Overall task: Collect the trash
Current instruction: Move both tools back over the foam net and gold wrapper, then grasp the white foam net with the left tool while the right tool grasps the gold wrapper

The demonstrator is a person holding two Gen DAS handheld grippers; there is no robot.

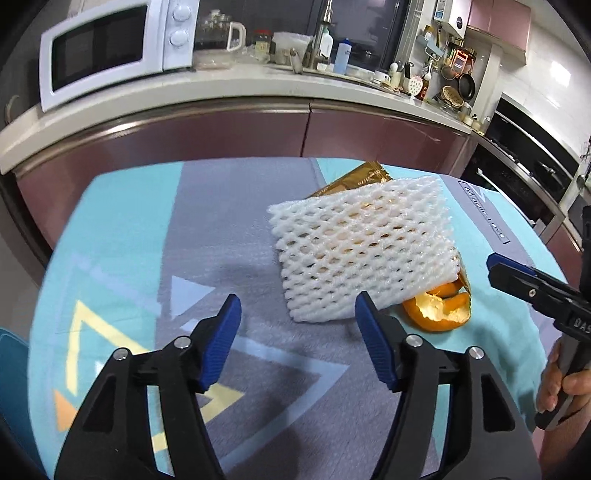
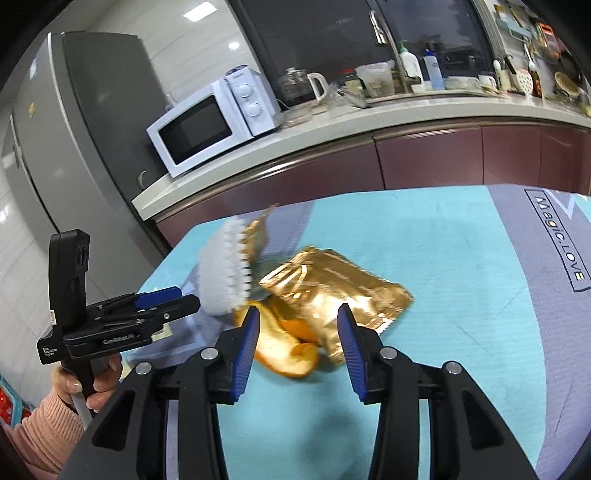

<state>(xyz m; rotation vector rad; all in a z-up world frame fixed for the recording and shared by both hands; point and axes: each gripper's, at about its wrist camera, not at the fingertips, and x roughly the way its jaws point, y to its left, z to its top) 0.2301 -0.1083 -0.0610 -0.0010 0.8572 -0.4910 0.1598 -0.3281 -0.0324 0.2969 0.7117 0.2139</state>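
A white foam fruit net (image 1: 362,251) lies on the patterned table mat (image 1: 129,240), covering most of a gold foil wrapper (image 1: 354,181). An orange peel (image 1: 439,306) sticks out from under the net's near right corner. My left gripper (image 1: 297,306) is open just short of the net's near corner, and its pads touch nothing. In the right wrist view my right gripper (image 2: 299,312) is open over the orange peel (image 2: 288,350) and the gold wrapper (image 2: 332,284), pressing on neither. The foam net (image 2: 225,277) looks blurred there, with the left gripper (image 2: 184,299) next to it.
A kitchen counter (image 1: 258,88) runs behind the table, carrying a white microwave (image 1: 107,48), a glass kettle (image 1: 218,33) and bottles by the sink. A grey fridge (image 2: 74,129) stands at the left, a dark oven (image 1: 532,162) at the right. A hand (image 1: 561,384) holds the right gripper's handle.
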